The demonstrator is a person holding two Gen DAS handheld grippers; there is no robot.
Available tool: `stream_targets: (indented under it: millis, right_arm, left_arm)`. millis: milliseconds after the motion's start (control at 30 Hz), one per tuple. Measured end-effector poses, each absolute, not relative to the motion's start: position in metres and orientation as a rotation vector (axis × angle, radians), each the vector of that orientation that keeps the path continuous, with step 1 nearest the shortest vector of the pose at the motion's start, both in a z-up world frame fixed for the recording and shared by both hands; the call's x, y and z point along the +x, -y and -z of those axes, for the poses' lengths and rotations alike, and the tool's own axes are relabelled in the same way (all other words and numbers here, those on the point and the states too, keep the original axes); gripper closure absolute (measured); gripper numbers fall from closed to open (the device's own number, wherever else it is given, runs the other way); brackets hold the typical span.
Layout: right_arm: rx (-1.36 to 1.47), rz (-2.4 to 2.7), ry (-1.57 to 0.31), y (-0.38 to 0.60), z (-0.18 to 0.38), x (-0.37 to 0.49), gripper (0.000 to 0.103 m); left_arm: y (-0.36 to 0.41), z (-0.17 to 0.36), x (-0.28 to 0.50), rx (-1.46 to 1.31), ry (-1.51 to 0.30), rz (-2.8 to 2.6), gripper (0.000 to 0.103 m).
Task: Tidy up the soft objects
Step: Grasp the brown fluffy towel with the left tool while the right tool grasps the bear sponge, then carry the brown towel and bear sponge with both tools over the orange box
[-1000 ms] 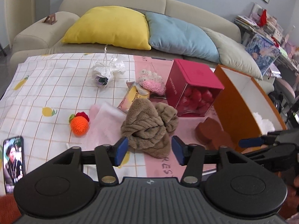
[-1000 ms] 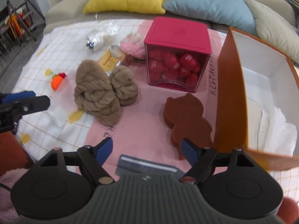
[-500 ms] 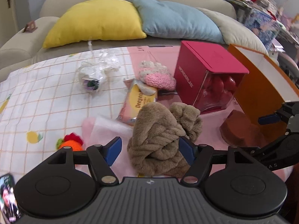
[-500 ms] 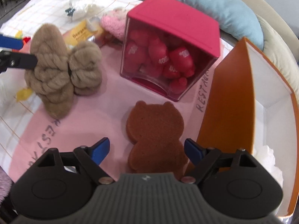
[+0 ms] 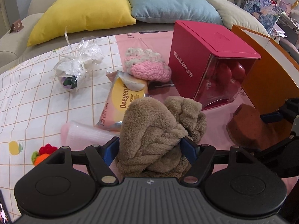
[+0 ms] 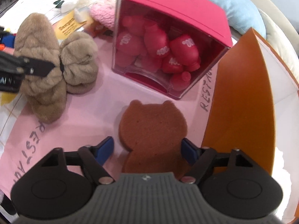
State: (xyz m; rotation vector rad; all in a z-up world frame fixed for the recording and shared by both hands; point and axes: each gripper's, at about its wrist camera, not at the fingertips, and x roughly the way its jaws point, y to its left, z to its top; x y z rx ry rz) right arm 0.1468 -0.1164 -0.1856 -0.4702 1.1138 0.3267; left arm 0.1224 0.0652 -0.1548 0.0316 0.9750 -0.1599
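Straddling the brown plush knot (image 5: pixel 155 130), our left gripper (image 5: pixel 150 147) has just widened, not yet pinching; our right gripper (image 6: pixel 147 149), just narrowing, brackets the bear sponge (image 6: pixel 152 128), near the orange box (image 6: pixel 241 97), likely their bin.

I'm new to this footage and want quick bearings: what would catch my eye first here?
The fluffy tan plush sits between the open fingers of the left tool. The brown bear-shaped sponge lies on the pink cloth between the open fingers of the right tool, beside the magenta box of red capsules.
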Motion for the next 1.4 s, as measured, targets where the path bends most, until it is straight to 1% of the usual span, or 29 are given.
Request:
stream_targets:
  millis: [67,133,233,367,433,500,533,567,833,1067,1400]
  right_arm:
    - [-0.451,-0.329,-1.127,0.118,0.184,0.151,0.035]
    - [-0.44,-0.329,-1.129,0.119,0.184,0.152,0.036]
    - [-0.451,-0.332,-1.122,0.117,0.184,0.151,0.037]
    - [-0.454,-0.338,-1.124,0.118,0.183,0.15,0.04]
    - [-0.452,-0.344,-1.127,0.119,0.181,0.152,0.041]
    - [-0.436,-0.343,-1.121,0.12,0.175,0.152,0.041]
    - [-0.428,-0.344,-1.109,0.121,0.17,0.15,0.041]
    - [-0.415,-0.349,-1.098,0.12,0.164,0.147,0.041]
    - [-0.209,-0.416,-1.089,0.127,0.123,0.132,0.041]
    - [-0.078,-0.459,-1.027,0.14,0.081,0.113,0.041]
    - [0.075,-0.51,-0.952,0.163,0.034,0.078,0.04]
  left_arm:
    - [-0.064,0.155,0.123,0.019,-0.982,0.168,0.024]
    - [-0.061,0.153,0.123,0.027,-0.982,0.168,0.033]
    - [-0.052,0.15,0.121,0.082,-0.98,0.161,0.043]
    - [-0.044,0.148,0.118,0.112,-0.994,0.131,0.054]
    - [-0.041,0.145,0.117,0.114,-0.998,0.114,0.064]
    - [-0.039,0.139,0.115,0.097,-0.992,0.113,0.068]
    - [-0.039,0.136,0.113,0.081,-0.988,0.115,0.073]
    - [-0.039,0.133,0.11,0.068,-0.984,0.115,0.075]
    - [-0.033,0.095,0.079,0.008,-0.883,0.112,0.076]
    - [-0.044,0.059,0.051,-0.095,-0.829,0.056,0.076]
    - [-0.038,0.026,0.014,-0.115,-0.763,0.028,0.075]
